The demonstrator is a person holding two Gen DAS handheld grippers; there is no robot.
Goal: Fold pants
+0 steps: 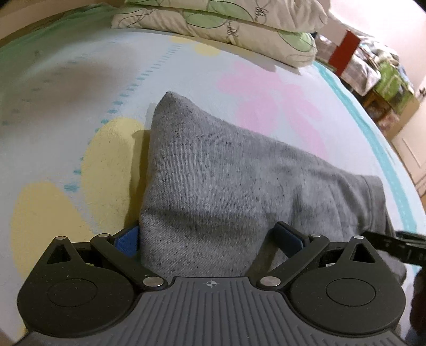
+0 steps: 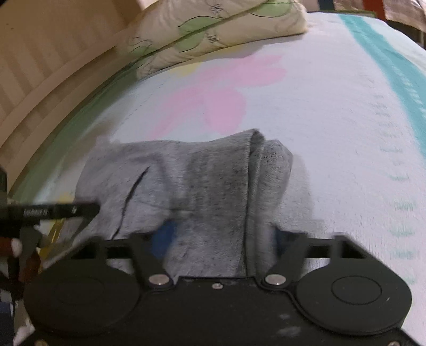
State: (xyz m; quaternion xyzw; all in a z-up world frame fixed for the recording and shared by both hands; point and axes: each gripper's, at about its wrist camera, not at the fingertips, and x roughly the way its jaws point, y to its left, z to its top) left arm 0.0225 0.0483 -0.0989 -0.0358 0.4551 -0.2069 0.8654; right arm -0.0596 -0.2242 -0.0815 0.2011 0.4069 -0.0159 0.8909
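Observation:
Grey knit pants lie bunched on a flowered bedsheet. My left gripper has its jaws wide apart, with the near edge of the pants draped between its blue-padded fingers. In the right wrist view the same pants form a folded bundle with a cuff opening at its right end. My right gripper also stands open, and cloth lies across the gap between its fingers. The left gripper's black body shows at the left edge of the right wrist view.
Two stacked leaf-print pillows lie at the head of the bed. A wooden headboard runs along the left. Cluttered shelves and boxes stand past the bed's right edge. The sheet has a teal stripe at the right.

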